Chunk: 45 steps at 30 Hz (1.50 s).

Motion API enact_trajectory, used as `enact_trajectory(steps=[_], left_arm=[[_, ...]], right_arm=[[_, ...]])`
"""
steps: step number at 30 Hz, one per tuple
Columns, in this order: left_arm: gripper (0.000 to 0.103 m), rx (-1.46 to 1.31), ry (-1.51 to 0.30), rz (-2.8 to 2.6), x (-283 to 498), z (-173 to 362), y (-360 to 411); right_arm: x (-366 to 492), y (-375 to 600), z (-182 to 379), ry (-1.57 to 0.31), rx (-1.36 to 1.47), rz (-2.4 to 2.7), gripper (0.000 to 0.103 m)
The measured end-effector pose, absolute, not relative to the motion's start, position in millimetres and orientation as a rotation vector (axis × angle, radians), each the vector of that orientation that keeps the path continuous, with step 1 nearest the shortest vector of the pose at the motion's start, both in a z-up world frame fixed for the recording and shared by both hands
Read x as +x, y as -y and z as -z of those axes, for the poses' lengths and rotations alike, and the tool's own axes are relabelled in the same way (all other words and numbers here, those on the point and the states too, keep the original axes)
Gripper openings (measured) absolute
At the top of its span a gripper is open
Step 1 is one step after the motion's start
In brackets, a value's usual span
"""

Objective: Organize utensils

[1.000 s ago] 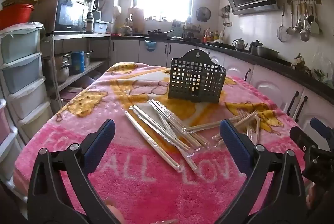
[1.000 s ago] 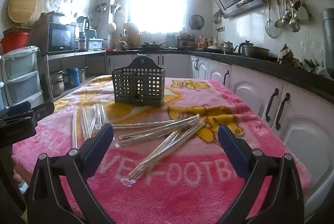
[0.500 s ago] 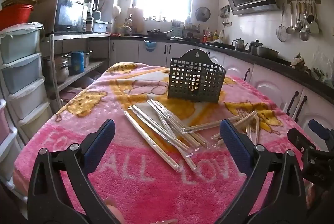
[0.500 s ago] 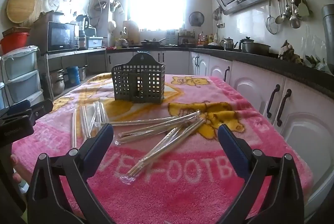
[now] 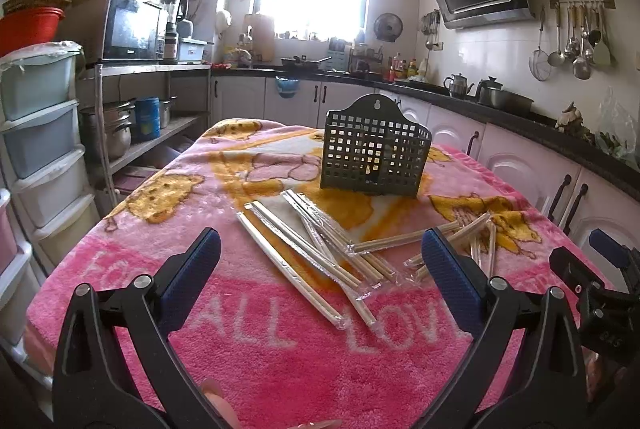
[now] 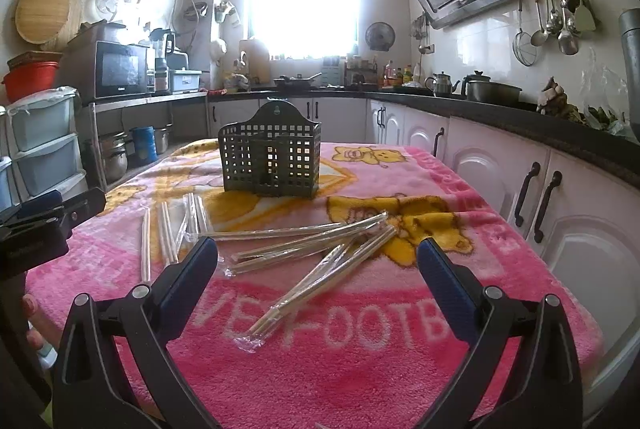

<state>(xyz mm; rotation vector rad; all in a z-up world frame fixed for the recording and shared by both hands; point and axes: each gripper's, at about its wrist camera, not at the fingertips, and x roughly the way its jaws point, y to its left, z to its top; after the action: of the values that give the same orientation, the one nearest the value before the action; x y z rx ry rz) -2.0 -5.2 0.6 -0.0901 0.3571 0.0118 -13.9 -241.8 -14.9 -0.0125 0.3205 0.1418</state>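
Note:
Several pairs of wrapped chopsticks [image 5: 316,249] [image 6: 320,265] lie scattered on a table under a pink blanket [image 5: 280,341] [image 6: 360,349]. Behind them a dark perforated utensil basket [image 5: 374,161] [image 6: 272,159] stands upright with nothing visible inside. My left gripper [image 5: 320,277] hovers open over the near edge, short of the chopsticks. Likewise the right gripper [image 6: 318,271] is open with nothing between its fingers, just short of the right-hand bundle. Each gripper shows at the edge of the other's view.
White cabinets under a dark counter [image 5: 532,165] run close along the table's right side. Plastic drawers [image 5: 36,149] and a metal shelf with pots [image 5: 120,133] stand to the left. A fingertip [image 5: 218,399] shows at the bottom of the left wrist view.
Both views shift only slightly; the right gripper has tilted a little. The chopsticks and basket lie as before, and both grippers stay open.

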Motion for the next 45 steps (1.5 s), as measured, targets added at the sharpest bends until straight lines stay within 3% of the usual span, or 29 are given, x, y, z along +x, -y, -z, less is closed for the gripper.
enact_trajectory(steps=[45], left_arm=[[0.092, -0.12, -0.384, 0.0, 2.7, 2.7, 2.0]], right_arm=[[-8.9, 235.8, 17.0, -0.338, -0.027, -0.183, 0.097]])
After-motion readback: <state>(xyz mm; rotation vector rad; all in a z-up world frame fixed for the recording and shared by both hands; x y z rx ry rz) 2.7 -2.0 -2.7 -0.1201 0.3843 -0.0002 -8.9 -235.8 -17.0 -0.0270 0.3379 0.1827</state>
